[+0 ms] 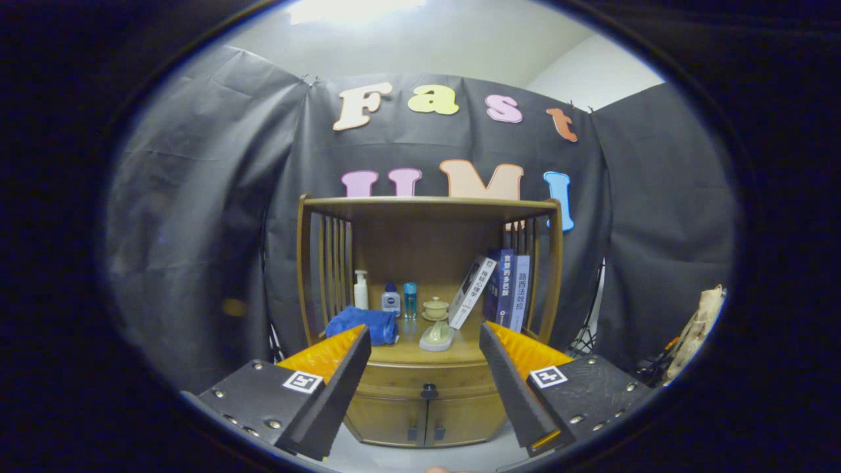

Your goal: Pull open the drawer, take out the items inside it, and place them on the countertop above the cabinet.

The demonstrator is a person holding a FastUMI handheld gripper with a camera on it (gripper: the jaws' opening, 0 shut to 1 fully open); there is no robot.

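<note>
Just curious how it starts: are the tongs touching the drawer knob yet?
Apart. In the gripper view the tongs are open, and the knob sits well beyond them.

Wooden drawer point(427, 379) closed under cluttered countertop point(410, 355).

Tongs point(424, 358) held level, fingers spread wide, gripping nothing.

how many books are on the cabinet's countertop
3, at the right end of the countertop: a white book leaning left, and beside it two upright ones, dark blue and lighter blue. More may hide behind.
</note>
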